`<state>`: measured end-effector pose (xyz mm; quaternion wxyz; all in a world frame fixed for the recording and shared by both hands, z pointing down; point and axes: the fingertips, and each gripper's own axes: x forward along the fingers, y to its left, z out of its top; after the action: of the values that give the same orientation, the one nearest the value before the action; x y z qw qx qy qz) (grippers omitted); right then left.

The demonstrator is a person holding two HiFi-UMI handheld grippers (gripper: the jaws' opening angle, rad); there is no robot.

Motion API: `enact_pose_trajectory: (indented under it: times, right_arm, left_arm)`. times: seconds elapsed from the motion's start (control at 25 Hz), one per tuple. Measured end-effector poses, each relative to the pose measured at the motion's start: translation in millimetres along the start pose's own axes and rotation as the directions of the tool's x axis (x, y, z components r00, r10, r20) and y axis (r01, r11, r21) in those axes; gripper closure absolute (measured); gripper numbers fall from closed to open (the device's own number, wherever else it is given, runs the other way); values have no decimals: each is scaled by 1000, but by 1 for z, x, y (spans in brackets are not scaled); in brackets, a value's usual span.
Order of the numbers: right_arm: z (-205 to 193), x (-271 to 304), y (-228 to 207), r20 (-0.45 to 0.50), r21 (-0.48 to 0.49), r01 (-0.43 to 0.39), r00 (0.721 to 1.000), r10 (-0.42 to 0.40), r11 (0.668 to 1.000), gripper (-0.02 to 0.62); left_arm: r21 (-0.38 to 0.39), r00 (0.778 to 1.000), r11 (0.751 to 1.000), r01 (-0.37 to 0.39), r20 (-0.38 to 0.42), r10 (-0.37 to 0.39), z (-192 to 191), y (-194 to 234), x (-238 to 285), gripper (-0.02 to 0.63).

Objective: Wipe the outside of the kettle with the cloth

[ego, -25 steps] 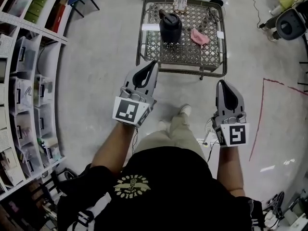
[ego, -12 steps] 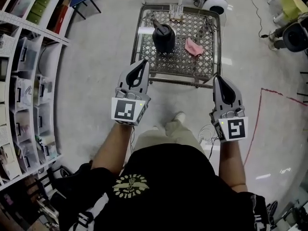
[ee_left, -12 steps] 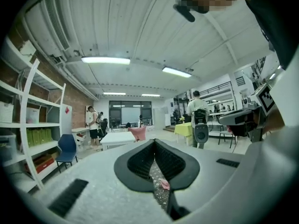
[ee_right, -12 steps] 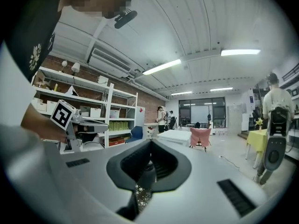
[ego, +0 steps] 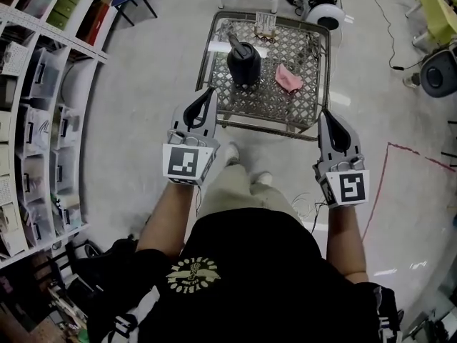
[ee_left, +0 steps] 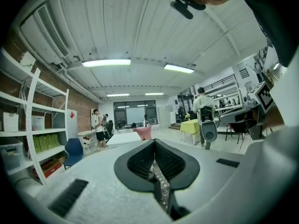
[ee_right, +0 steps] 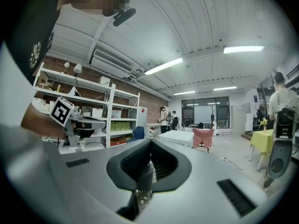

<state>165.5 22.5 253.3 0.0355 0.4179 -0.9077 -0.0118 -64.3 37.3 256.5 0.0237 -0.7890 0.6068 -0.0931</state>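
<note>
The kettle stands on the mesh bench at twelve o'clock from the person, with the pink cloth near it at three o'clock. A claw reaching in while closed would likely shove the cloth aside or bump the kettle. The left claw and right claw are both closed and empty, touching nothing.

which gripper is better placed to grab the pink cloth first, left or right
Right, probably. The pink cloth lies at the right of the wire table, ahead of the right gripper; the kettle stands nearer the left gripper. Both grippers are shut, empty and short of the table.
</note>
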Motion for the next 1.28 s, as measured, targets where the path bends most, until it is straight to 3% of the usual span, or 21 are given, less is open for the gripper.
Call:
enact_pose_trajectory:
  times: [0.24,0.64,0.96,1.28]
  right_arm:
    - [5,16,-5,44,15,-9,999,9,1000,589]
    - [-9,77,-34,-15,43,45,999,-44,998,589]
    - [-48,138,-63,-102,73,71,993,-64,995,589]
    - [-112,184,-78,-234,119,72,971,-43,990,588]
  left_arm:
    - [-21,1000,1000,9,9,-9,-10,15,26,600]
    - [-51,995,995,90,-33,-91,-27,50,110,600]
    - [-75,972,974,213,-84,-219,-72,60,188,600]
    - [-118,945,953,277,-146,-293,-128,68,255,600]
